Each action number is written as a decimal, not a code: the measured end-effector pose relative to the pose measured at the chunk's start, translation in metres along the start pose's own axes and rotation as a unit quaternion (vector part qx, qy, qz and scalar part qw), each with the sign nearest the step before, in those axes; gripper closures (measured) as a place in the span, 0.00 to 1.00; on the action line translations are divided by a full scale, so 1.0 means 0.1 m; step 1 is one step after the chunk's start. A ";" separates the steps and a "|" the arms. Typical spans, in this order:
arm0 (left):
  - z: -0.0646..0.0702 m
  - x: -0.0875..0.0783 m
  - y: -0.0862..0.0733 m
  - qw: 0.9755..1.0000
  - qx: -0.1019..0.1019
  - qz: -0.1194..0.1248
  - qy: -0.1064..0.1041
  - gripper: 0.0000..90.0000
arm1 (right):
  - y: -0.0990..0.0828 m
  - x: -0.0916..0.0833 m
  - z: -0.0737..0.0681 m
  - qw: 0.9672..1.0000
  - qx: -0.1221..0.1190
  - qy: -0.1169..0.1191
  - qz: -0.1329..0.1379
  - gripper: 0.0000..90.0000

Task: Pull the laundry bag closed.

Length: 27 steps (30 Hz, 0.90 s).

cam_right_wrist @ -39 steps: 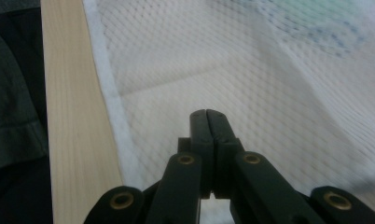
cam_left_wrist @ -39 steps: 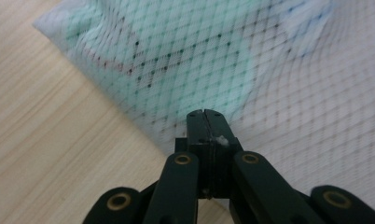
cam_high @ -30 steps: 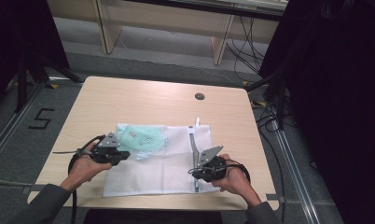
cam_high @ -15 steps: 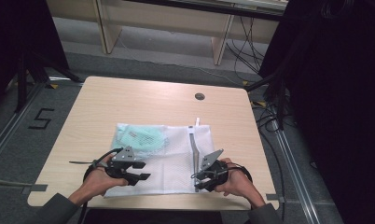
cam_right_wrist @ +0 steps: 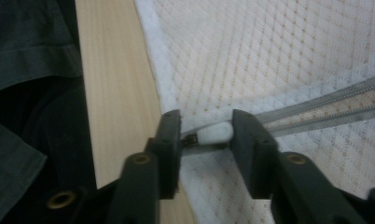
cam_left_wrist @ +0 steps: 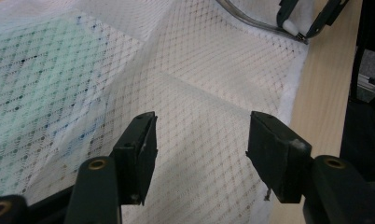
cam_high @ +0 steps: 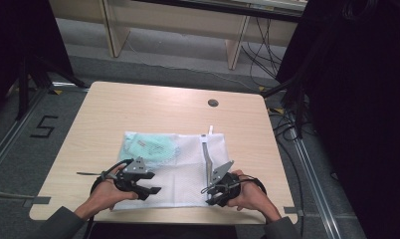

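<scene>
A white mesh bag lies flat on the table, with a pale green item inside its far left part. A grey zipper runs along its right side. My left gripper hovers over the bag's near left area; in the left gripper view it stands open above the mesh, with the green item to its left. My right gripper sits at the zipper's near end. In the right gripper view it is shut on the white zipper pull.
The wooden table has a small round grommet near its far edge. The bag's near hem lies close to the table's front edge. A dark sleeve shows just past that edge. Cables and black stands surround the table.
My left gripper has drawn back from the green item toward the bag's near edge and a little right. The right gripper has stayed at the zipper's near end.
</scene>
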<state>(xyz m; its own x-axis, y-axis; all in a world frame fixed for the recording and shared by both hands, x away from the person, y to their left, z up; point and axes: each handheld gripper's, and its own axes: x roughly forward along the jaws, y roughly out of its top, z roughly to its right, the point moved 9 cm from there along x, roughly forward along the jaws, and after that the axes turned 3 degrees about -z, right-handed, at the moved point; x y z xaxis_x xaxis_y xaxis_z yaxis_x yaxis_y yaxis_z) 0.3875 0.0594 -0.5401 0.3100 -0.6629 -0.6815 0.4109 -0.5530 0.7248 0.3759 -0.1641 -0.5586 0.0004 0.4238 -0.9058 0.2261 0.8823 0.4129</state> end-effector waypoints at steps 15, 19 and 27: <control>0.00 0.02 -0.02 1.000 0.008 -0.010 -0.001 0.45 | 0.06 0.00 -0.03 1.000 -0.007 0.011 -0.001 0.87; 0.01 0.03 -0.02 1.000 0.005 -0.007 -0.005 0.45 | 0.06 -0.02 -0.02 1.000 -0.015 0.005 -0.004 0.91; 0.00 0.03 -0.03 1.000 0.007 -0.009 -0.003 0.45 | 0.01 -0.07 -0.01 1.000 -0.011 0.005 -0.007 0.95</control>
<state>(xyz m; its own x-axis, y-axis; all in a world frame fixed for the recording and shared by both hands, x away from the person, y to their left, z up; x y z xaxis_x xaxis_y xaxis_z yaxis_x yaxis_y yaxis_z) 0.3872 0.0590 -0.5437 0.2976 -0.6555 -0.6941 0.4045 -0.5720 0.7136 0.3750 -0.1661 -0.5518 -0.0130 0.4130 -0.9106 0.2051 0.8924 0.4019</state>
